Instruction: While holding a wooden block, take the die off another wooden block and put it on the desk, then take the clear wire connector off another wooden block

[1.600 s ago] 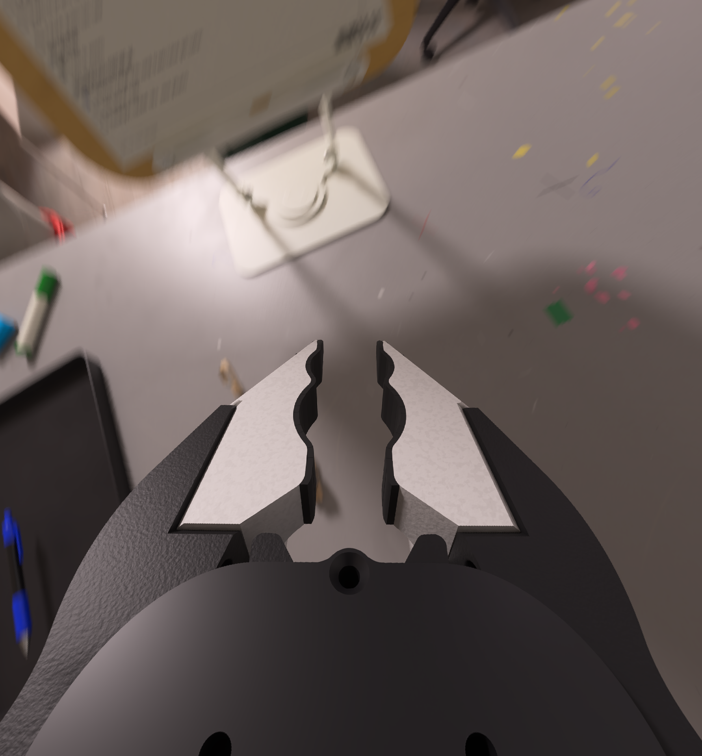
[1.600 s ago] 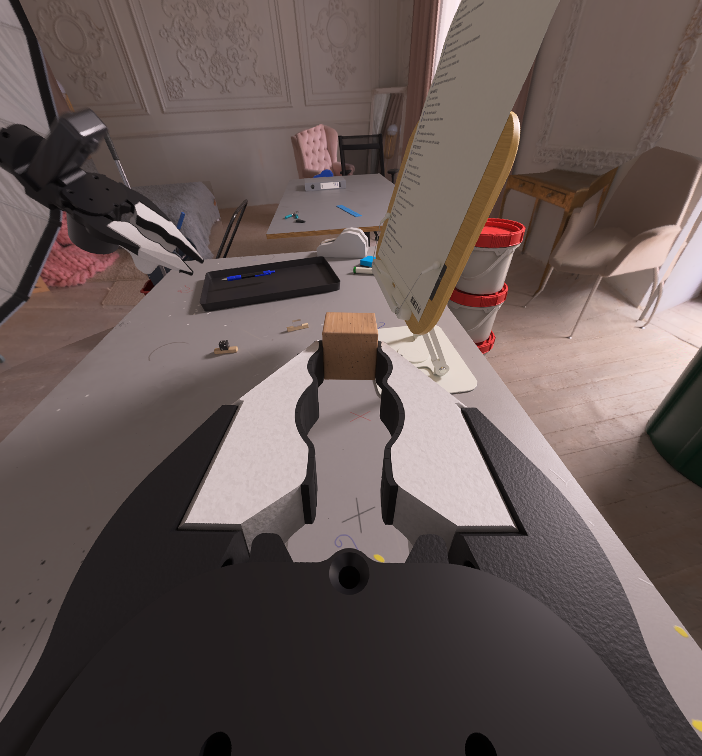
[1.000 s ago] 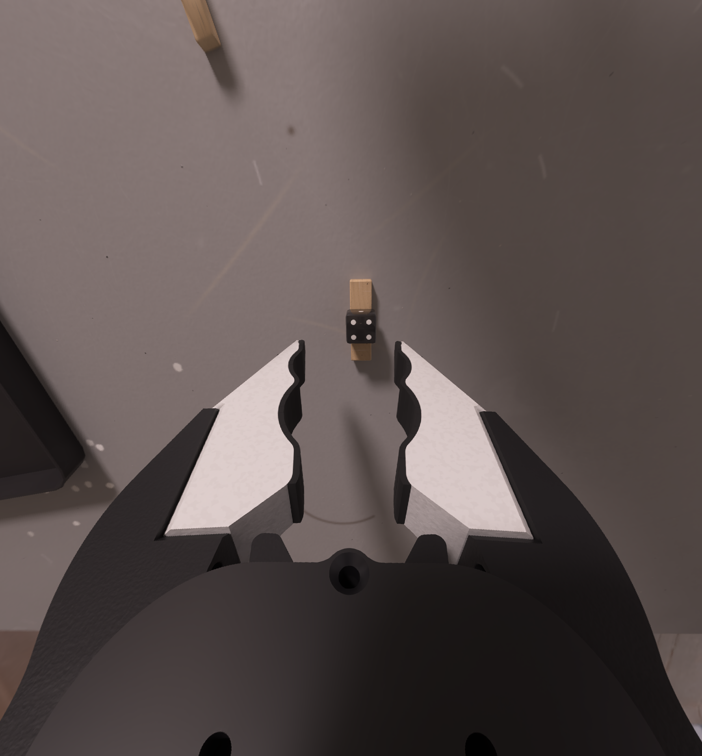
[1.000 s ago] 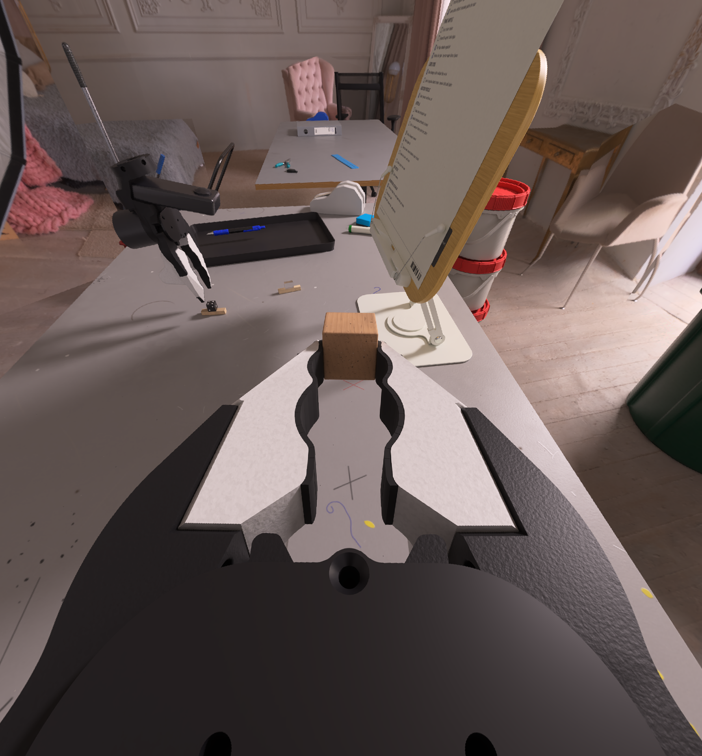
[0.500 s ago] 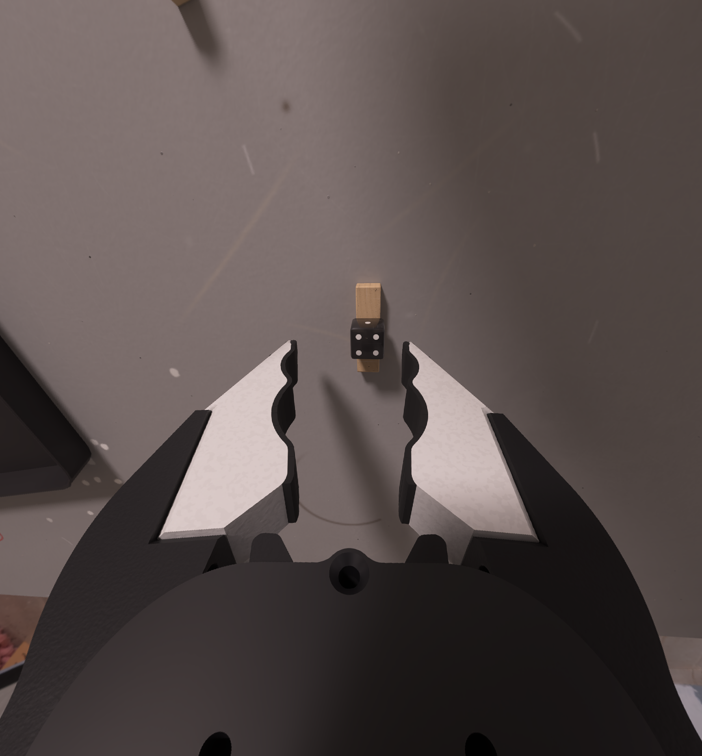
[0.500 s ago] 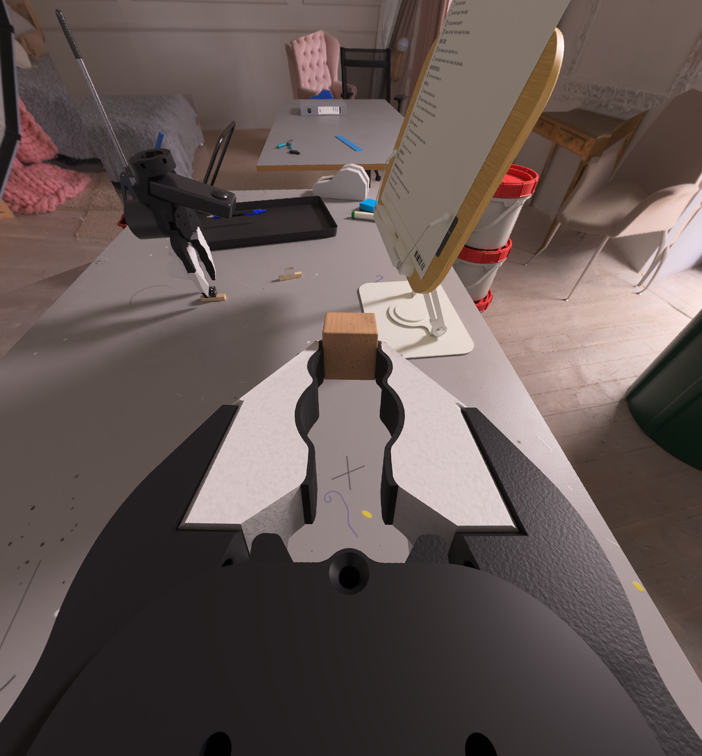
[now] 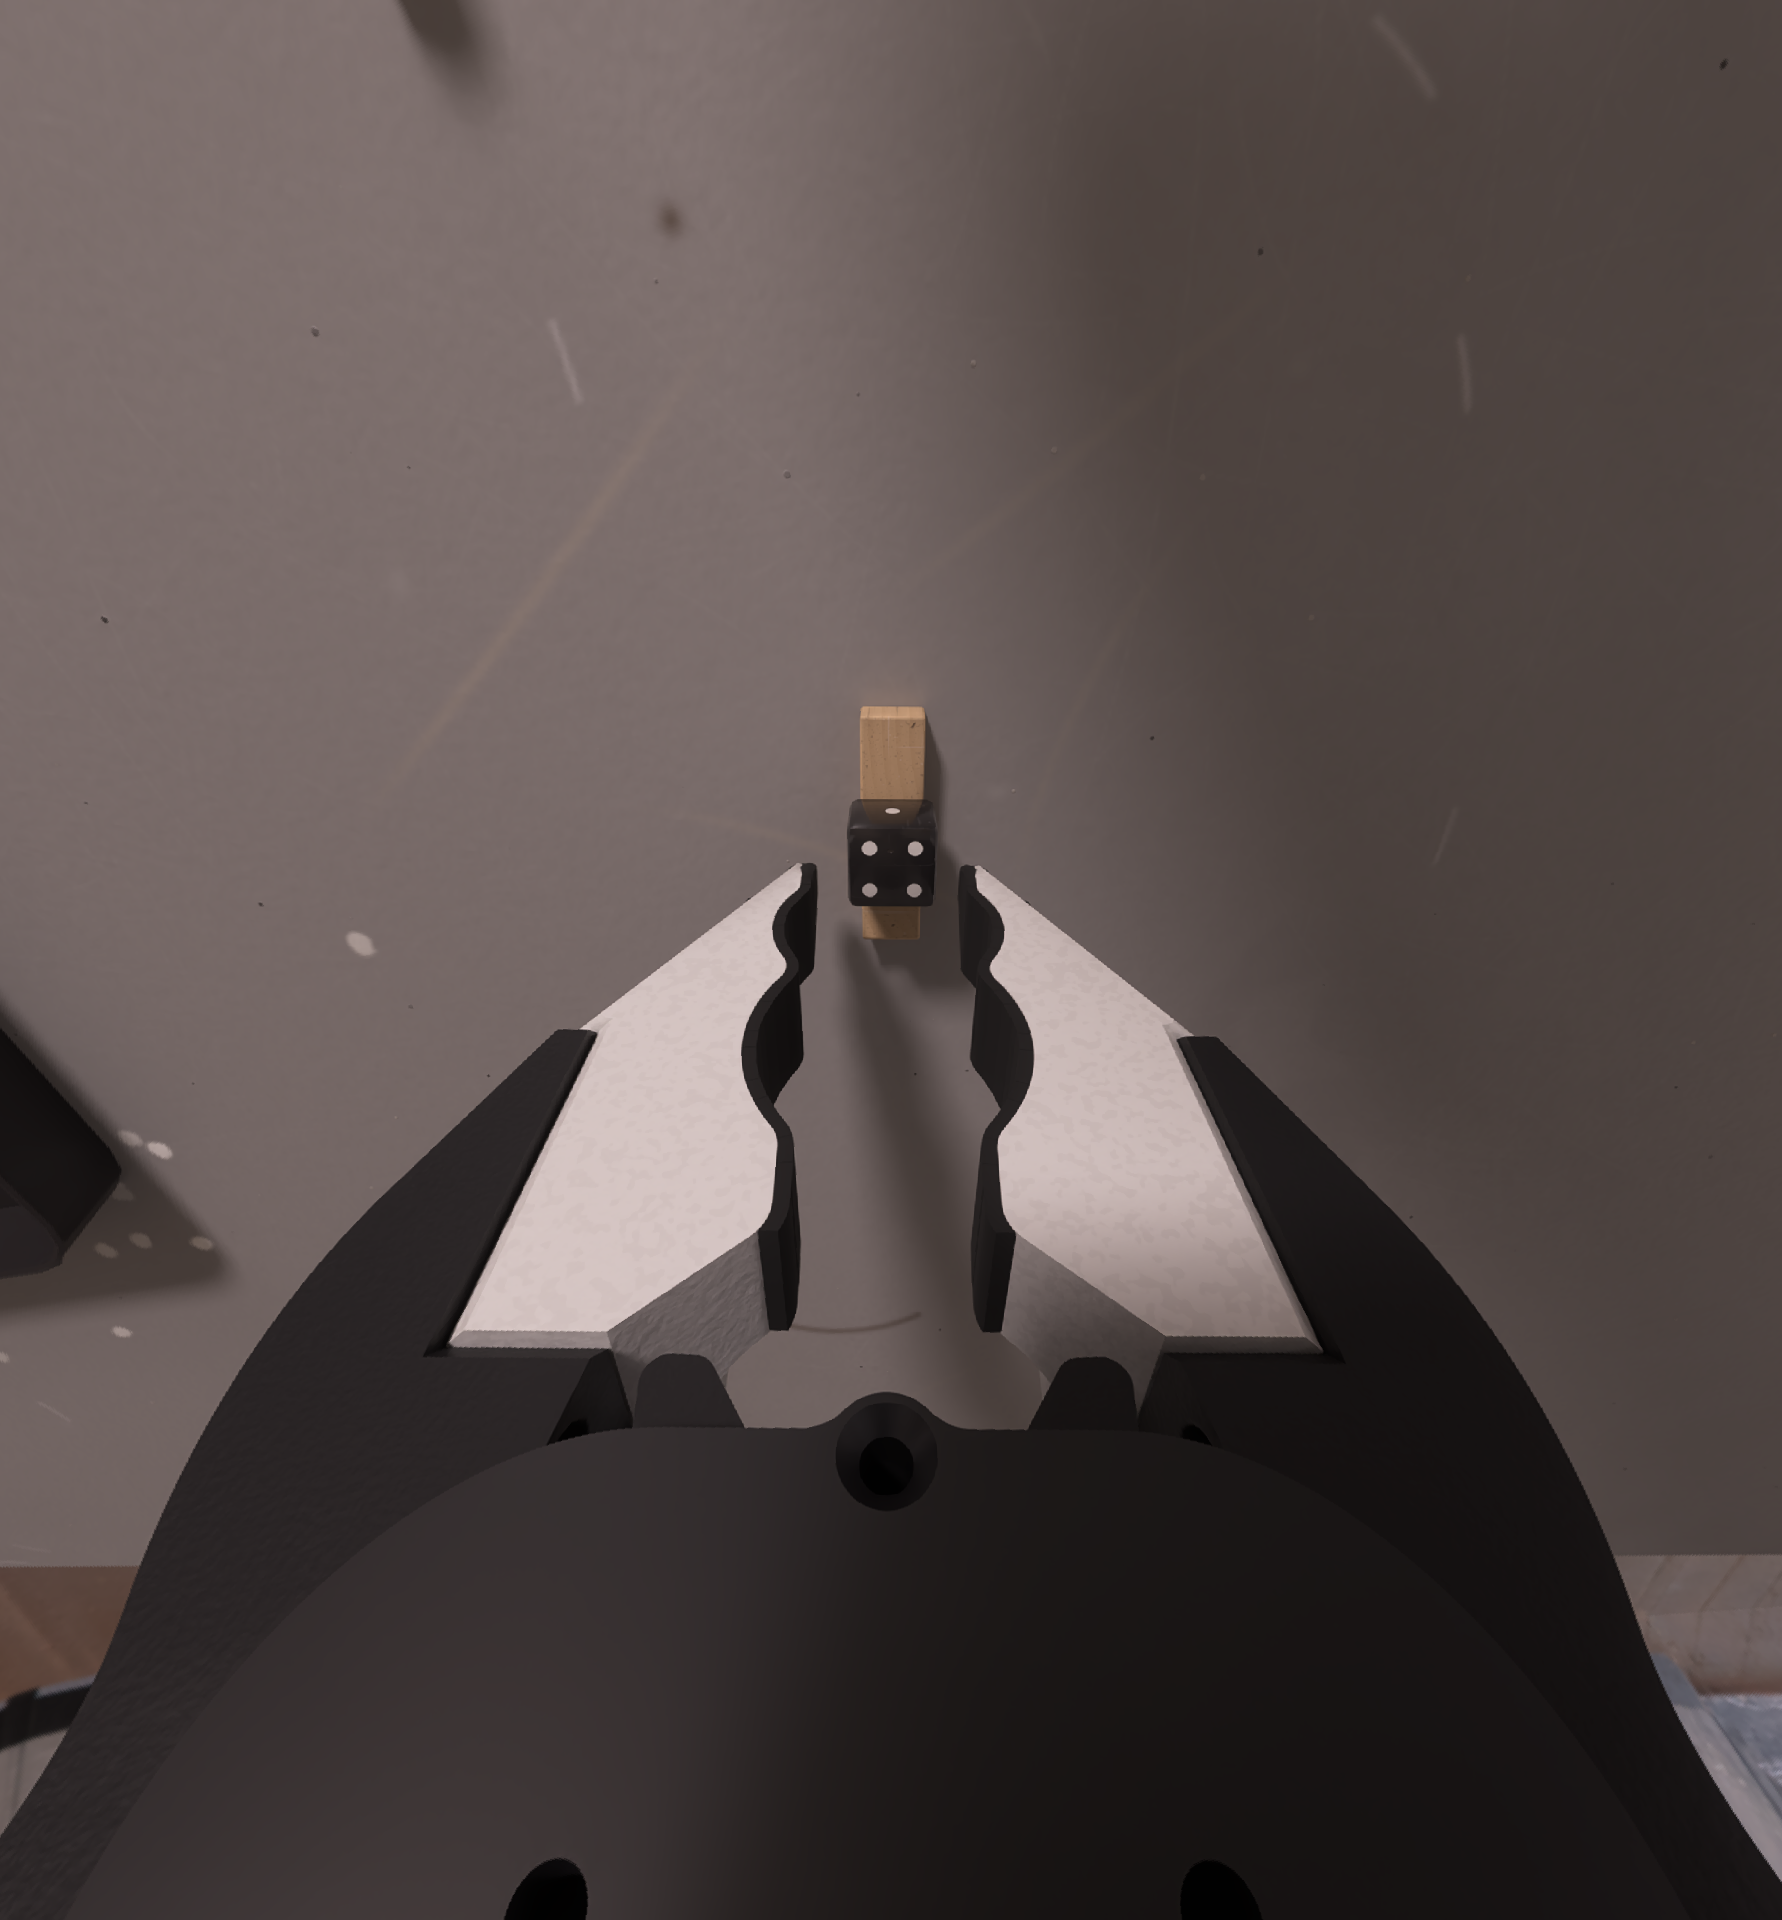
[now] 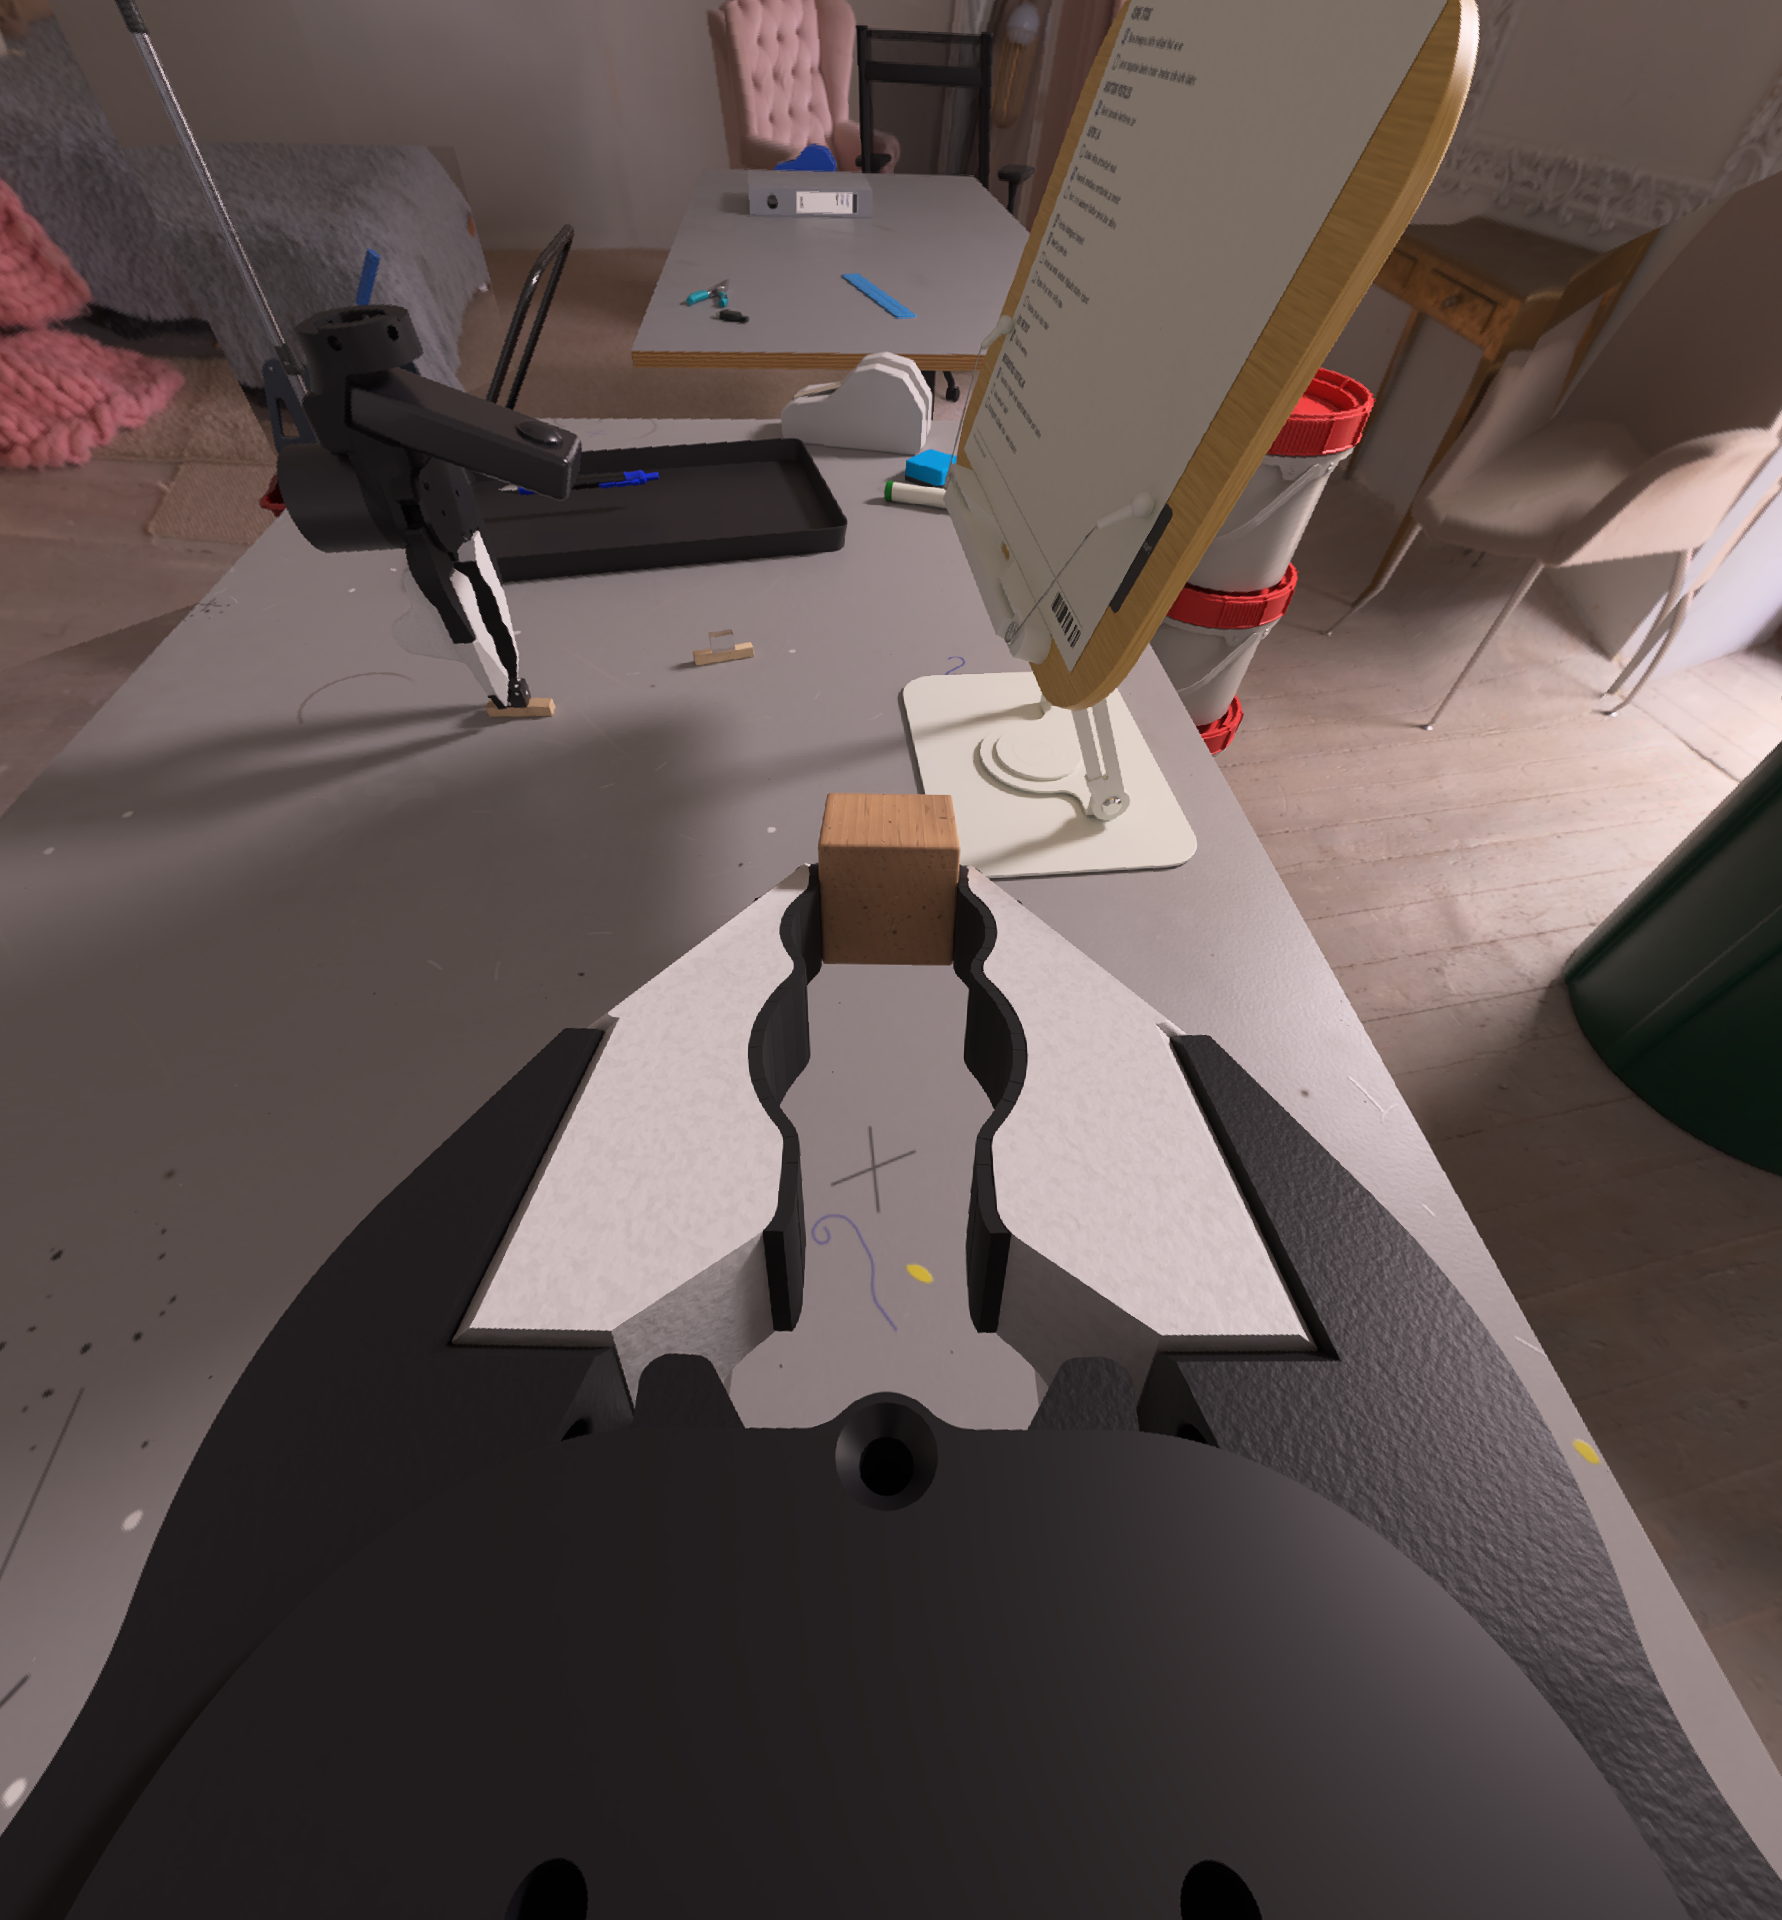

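While my right gripper [image 8: 888, 894] clamps its wooden block [image 8: 888, 878], my left gripper [image 7: 888, 883] hangs open straddling the die [image 7: 890, 865], which sits on a thin block [image 7: 893, 771] running lengthwise away between my tips.

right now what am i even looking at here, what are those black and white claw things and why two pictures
Each claw is a hand-held gripper with two fingers, and each carries a camera looking forward along those fingers. That is why there are two pictures.

The left wrist view looks almost straight down at a grey desk. The left hand-held gripper is open, its tips on either side of a black die that sits on a small flat wooden block.

The right wrist view looks along the desk. The right hand-held gripper is shut on a wooden cube. Farther off you see the left one over the die. Also on the desk: a second flat block carrying a clear connector, a black tray with a blue pen, and a tilted board on a white stand.
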